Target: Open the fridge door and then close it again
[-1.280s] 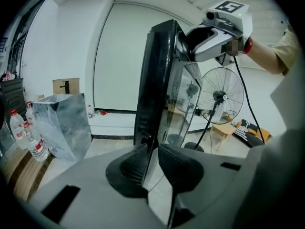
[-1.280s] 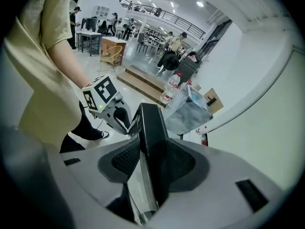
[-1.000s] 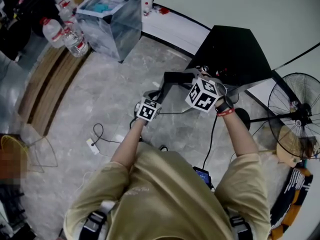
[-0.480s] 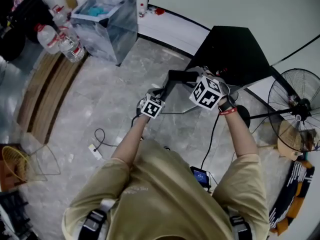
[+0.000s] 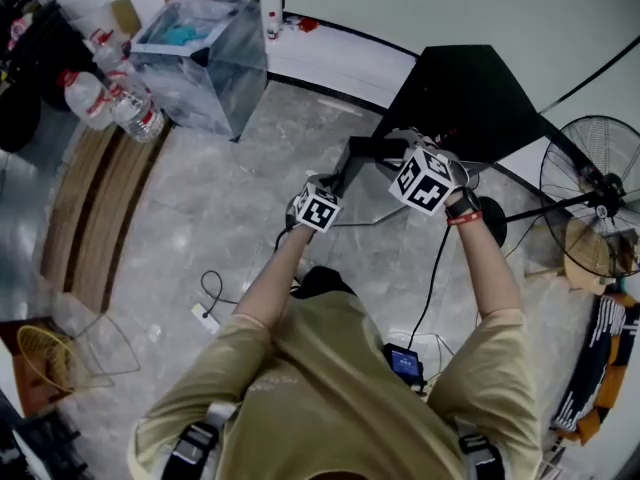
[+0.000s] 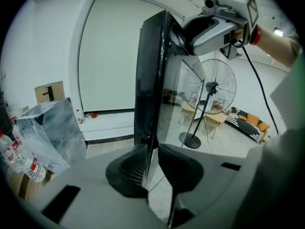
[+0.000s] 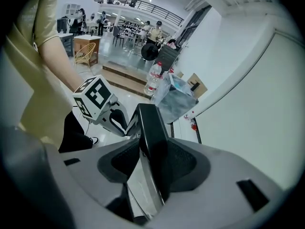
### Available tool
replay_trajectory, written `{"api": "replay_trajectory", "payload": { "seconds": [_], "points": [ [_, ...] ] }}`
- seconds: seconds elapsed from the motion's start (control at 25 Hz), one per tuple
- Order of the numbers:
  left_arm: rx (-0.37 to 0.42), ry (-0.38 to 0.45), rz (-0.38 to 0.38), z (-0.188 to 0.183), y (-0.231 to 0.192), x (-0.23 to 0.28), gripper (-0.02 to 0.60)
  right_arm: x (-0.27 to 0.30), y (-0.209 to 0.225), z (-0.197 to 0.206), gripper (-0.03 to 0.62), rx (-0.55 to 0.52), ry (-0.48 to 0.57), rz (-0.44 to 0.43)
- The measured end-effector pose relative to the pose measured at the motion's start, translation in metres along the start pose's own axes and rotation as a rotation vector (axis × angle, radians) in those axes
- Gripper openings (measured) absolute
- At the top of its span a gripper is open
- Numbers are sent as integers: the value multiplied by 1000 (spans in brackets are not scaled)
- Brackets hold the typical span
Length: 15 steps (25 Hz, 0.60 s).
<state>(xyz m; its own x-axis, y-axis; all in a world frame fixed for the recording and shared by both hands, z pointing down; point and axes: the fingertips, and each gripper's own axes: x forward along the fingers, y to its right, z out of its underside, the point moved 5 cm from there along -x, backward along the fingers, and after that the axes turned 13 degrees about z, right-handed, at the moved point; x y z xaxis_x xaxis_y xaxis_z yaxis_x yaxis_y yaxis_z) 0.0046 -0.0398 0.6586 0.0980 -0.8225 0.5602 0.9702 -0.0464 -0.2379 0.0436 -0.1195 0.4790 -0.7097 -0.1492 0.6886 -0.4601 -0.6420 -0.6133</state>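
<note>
The fridge door stands open, out from the black fridge, and has been brought slightly nearer to it over the last second. Its thin edge is pinched by the left gripper and its thicker frame is clamped by the right gripper. Closing is judged to be under way.

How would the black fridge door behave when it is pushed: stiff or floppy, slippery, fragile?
The fridge door looks like a straight, rigid panel, so it probably swings as one piece rather than bending. Its glossy, reflecting face suggests a slippery and perhaps fragile surface. The left gripper and right gripper both clamp its edge, so it may be heavy for one.
</note>
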Motion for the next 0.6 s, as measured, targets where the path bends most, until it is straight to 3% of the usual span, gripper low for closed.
{"api": "replay_trajectory", "payload": {
  "seconds": [0.2, 0.6],
  "points": [
    [28, -11, 12, -11, -11, -2, 84, 7, 6, -1, 201, 45, 0, 25],
    [10, -33, 50, -27, -45, 20, 84, 31, 35, 1, 201, 98, -35, 47]
  ]
}}
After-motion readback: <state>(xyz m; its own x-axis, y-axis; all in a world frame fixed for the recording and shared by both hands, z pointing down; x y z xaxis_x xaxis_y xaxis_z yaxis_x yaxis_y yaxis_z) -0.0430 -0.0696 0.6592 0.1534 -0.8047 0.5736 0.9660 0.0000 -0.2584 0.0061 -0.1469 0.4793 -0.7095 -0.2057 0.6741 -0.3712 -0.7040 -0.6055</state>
